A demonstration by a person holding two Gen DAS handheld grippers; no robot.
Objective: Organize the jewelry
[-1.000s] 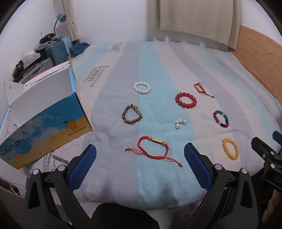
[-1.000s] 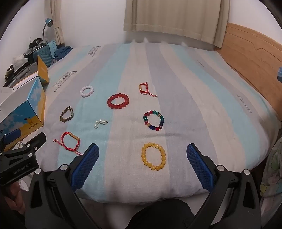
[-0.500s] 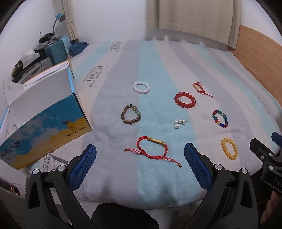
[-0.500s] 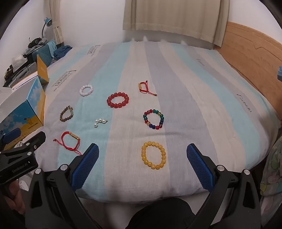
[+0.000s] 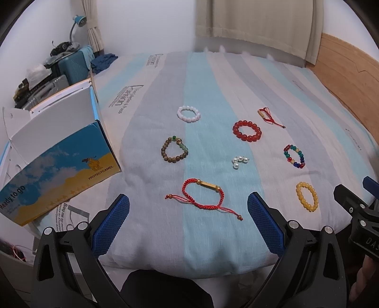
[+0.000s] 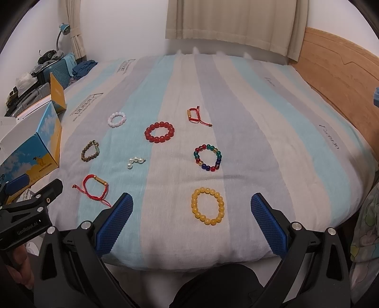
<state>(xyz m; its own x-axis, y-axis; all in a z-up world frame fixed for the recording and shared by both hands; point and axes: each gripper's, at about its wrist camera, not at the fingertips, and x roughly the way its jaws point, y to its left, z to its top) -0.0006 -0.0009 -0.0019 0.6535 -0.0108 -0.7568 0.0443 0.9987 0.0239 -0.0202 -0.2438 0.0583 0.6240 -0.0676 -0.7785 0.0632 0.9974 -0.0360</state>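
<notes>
So both grippers are hanging at the foot of the bed, nothing picked up yet. Left gripper [image 5: 188, 214] has its jaws spread wide over the red cord bracelet [image 5: 203, 195], and the right gripper [image 6: 191, 215] is spread the same way around the yellow bead bracelet [image 6: 208, 205].

The rest of the jewelry is scattered up the striped sheet [image 5: 213, 78]: a red bead bracelet [image 6: 159, 132], a white one [image 5: 188, 113], a brown one [image 5: 174, 152], a multicolor one [image 6: 208, 157], a small red cord one [image 6: 194, 115] and loose pearls [image 5: 239, 161].

Biggest worry, I'd say: the sheet is soft, so the jaws could pinch fabric along with a bracelet. Those thin cord tails look snaggy too, and the pearls could roll.

An open box [image 5: 56, 161] sits at the left edge, probably the destination. Cluttered corner with a suitcase [image 5: 73, 64] and lamp [image 5: 78, 21] behind it.
</notes>
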